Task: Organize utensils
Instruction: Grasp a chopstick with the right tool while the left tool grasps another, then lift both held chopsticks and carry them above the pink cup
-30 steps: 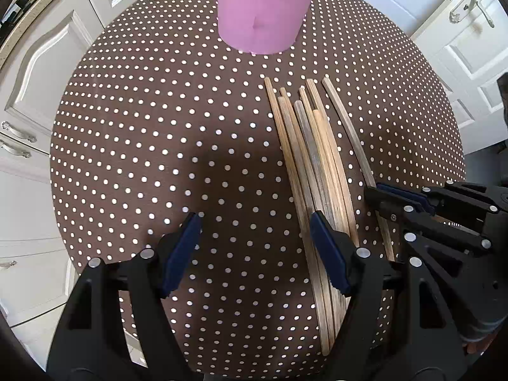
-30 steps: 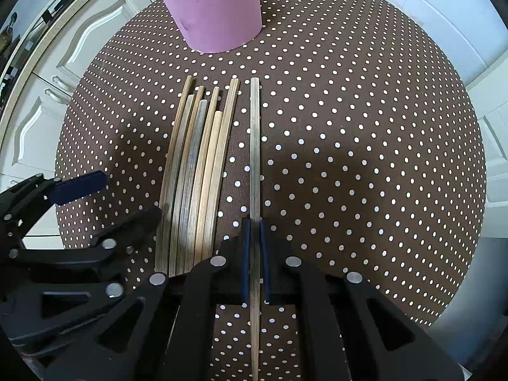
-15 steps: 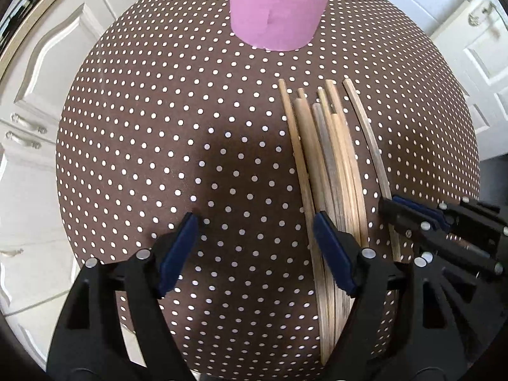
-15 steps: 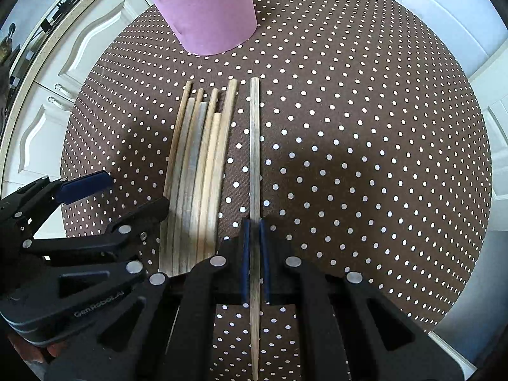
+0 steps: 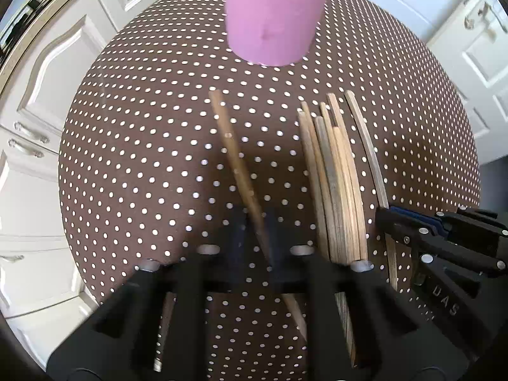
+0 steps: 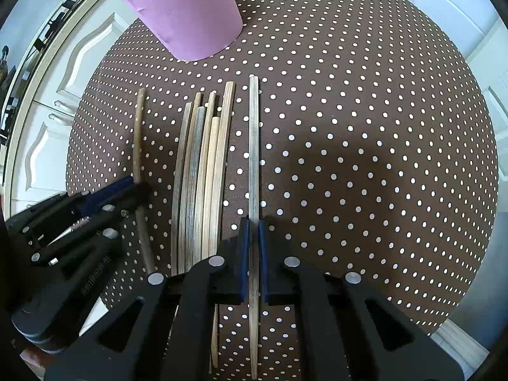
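A round table (image 6: pixel 365 101) under a brown white-dotted cloth is standing among white kitchen cabinets (image 5: pixel 38 101). Right gripper (image 6: pixel 253 254) is pinching one grey-brown chopstick (image 6: pixel 253 146) between closed pads, the stick lying straight ahead along its fingers. Left gripper (image 5: pixel 254 241), blurred in its own view, has just been closing and is now gripping a single darker chopstick (image 5: pixel 231 152), pulled clear to the left of the bundle. The remaining chopsticks (image 6: pixel 203 174) are lying in a tight row between the two grippers, touching one another. The pink cup (image 6: pixel 184 12) is standing beyond the far stick ends, well apart; its inside is not visible. Judgement: sorting is at an early stage, with two sticks gripped, none seen in the cup, and about six waiting.
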Tool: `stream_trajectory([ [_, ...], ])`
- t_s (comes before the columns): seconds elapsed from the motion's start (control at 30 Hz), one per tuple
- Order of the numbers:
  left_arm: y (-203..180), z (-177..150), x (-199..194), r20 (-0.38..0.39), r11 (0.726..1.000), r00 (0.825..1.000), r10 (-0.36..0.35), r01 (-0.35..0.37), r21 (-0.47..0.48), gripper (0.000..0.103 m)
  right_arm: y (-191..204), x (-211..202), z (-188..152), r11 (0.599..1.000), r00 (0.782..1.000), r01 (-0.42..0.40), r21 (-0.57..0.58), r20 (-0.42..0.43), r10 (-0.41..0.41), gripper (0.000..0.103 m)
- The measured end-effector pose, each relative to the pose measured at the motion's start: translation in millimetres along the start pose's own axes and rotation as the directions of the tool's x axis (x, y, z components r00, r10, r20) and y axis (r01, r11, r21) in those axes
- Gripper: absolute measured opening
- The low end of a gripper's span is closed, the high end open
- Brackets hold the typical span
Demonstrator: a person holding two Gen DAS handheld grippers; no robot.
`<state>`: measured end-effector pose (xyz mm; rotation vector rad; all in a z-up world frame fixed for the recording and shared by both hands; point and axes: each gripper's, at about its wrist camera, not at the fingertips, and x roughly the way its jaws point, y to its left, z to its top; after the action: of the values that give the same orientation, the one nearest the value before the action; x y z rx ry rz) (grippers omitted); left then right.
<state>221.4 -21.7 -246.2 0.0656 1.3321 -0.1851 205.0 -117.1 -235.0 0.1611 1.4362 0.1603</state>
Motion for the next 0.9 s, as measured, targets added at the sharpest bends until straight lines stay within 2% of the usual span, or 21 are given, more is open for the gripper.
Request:
stream_trajectory([
  [0.03,2.4,-0.4,0.5,0.002,1.000,1.000,-0.015,0.015,-0.007,0.006,0.6,-1.0,-0.4,1.000,1.000,-0.002,0.002,-0.001,0.002,0.004],
  [0.2,9.9,-2.6,-0.3,-0.005,0.998,0.999,-0.053,0.052,-0.020,0.005,-0.6,-0.6,0.0,1.000,1.000,-0.011,0.011,-0.003,0.011,0.004],
  [0.5,26.9,-6.7,-8.3,-0.003,0.996,0.998,-0.070,0.070,-0.049,0.006,-3.9,-2.3,-0.6,1.000,1.000,-0.021,0.010,0.003,0.021,0.005],
  [0.6,30.2,-15.5,-22.0,0.023,0.995,0.996,-0.086,0.087,-0.052,0.006,-6.1,-4.7,-2.4,0.999,0.999,-0.036,0.020,0.008,0.036,0.005],
  [0.9,36.4,-18.4,-47.3,0.099,0.995,0.991,-0.085,0.090,-0.040,0.006,6.2,-21.7,-4.3,0.998,0.997,-0.043,-0.046,0.057,0.046,0.005],
])
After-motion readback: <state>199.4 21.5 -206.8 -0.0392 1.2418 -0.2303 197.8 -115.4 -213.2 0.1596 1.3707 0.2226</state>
